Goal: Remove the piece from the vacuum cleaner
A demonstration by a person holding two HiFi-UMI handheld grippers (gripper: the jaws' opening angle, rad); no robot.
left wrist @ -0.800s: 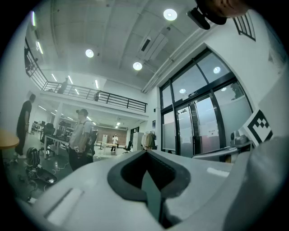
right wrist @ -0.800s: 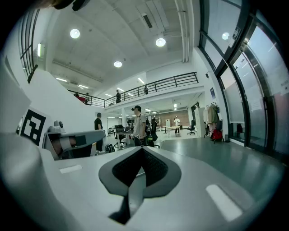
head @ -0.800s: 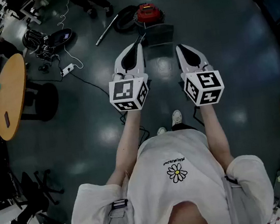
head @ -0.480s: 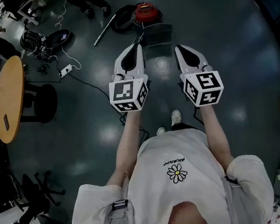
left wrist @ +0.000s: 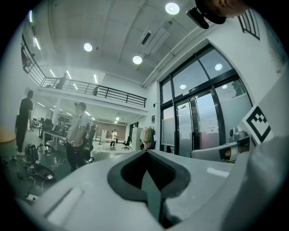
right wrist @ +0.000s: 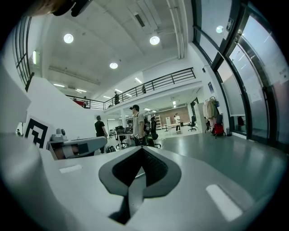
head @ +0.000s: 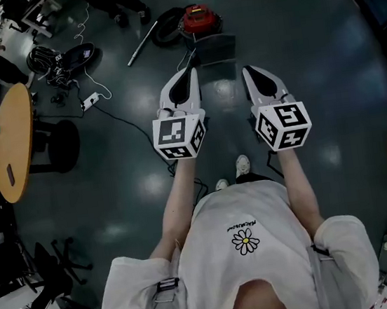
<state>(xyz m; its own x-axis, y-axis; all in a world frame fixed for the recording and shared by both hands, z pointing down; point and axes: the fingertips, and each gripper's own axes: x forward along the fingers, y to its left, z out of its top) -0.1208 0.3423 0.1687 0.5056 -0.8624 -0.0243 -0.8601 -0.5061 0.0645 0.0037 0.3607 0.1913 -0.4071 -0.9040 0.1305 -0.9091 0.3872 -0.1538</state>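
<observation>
Standing on the dark floor point(head: 325, 83), the vacuum cleaner point(head: 198, 18) is a small round canister with a red top and a black hose point(head: 162, 37) looped at its left side. It sits well ahead of my left fingers point(head: 184, 84) and my right fingers point(head: 262, 83), and apart from both. Each pair is pressed together on nothing. Its silver tube point(head: 142, 42) lies flat, slanting from the hose toward the picture's lower left.

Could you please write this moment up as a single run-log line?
phase: pre-reach | left hand-held gripper: shut, empty | right hand-held gripper: shut, empty | vacuum cleaner: ahead of both, untouched
</observation>
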